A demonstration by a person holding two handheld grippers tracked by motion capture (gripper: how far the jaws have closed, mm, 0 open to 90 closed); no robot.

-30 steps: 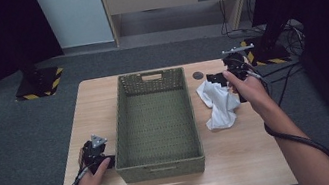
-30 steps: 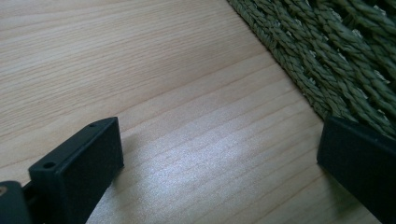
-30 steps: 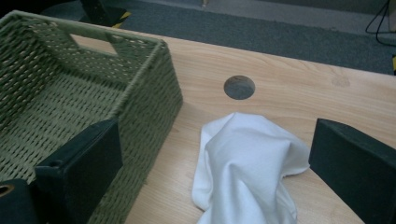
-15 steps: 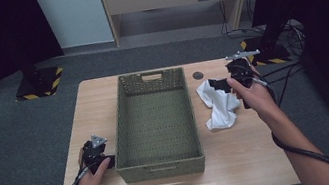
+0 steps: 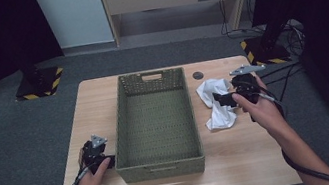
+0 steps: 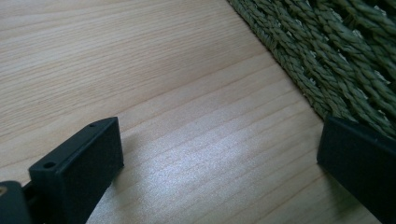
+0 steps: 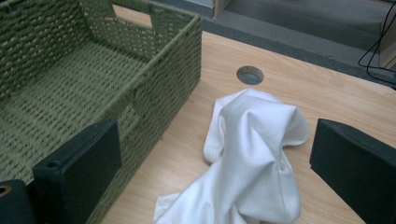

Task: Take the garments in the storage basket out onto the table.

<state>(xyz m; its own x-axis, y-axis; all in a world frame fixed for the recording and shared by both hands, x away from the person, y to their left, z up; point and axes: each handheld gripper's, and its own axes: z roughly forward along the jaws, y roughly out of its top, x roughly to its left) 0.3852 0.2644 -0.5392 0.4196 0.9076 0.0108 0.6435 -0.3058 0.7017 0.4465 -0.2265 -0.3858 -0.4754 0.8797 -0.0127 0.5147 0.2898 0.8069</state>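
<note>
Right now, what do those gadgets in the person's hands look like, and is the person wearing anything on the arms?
Both are black handheld tools. The left gripper and right gripper each carry a grey three-cornered plate on top and trail a dark cable. Up close, each has two flat, blocky black jaws, the left-hand one with small round holes. The forearms are bare, with no sleeves or gloves visible.
</note>
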